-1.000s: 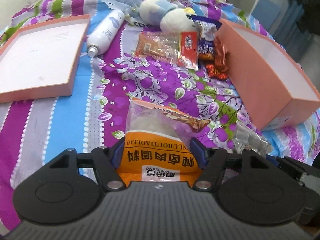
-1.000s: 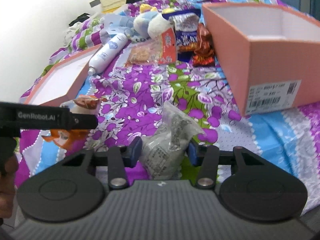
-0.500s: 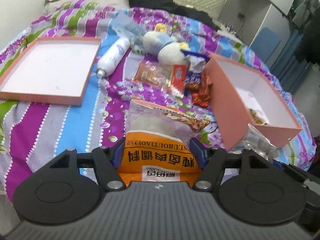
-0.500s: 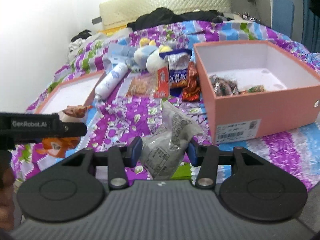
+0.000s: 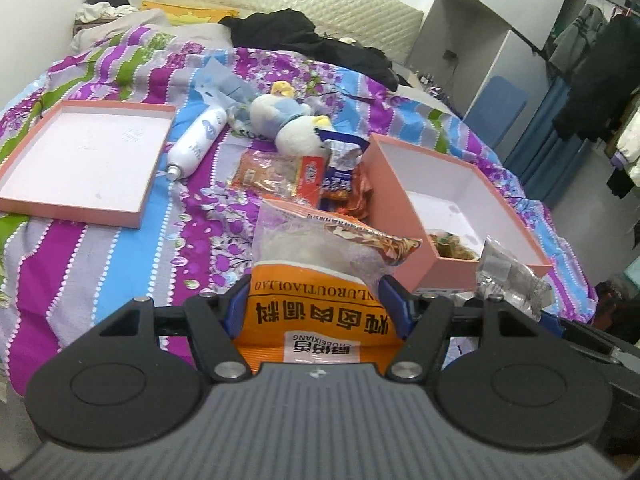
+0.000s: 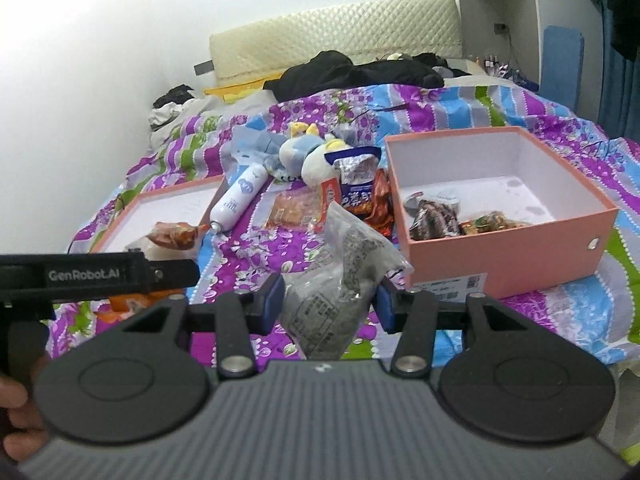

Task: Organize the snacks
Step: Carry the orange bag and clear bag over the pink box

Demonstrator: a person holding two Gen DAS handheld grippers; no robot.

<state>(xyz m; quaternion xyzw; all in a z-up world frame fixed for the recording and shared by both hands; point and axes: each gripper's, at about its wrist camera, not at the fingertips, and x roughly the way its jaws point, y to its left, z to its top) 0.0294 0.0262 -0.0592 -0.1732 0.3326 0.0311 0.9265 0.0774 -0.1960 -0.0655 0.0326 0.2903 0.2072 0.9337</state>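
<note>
My left gripper is shut on an orange and clear snack bag, held up above the bed. My right gripper is shut on a grey clear snack pouch, also held in the air. The open pink box lies ahead and right of it, with a few snack packs inside; it also shows in the left wrist view. More snack packs lie on the bedspread left of the box, seen too in the right wrist view.
The pink box lid lies upside down on the left. A white spray bottle and a plush duck lie beyond the snacks. Black clothes are piled by the headboard. The left gripper's body shows beside my right one.
Both grippers have risen and pulled back from the bed with their bags, so the box's inside and the headboard now show. The grips have not changed.
</note>
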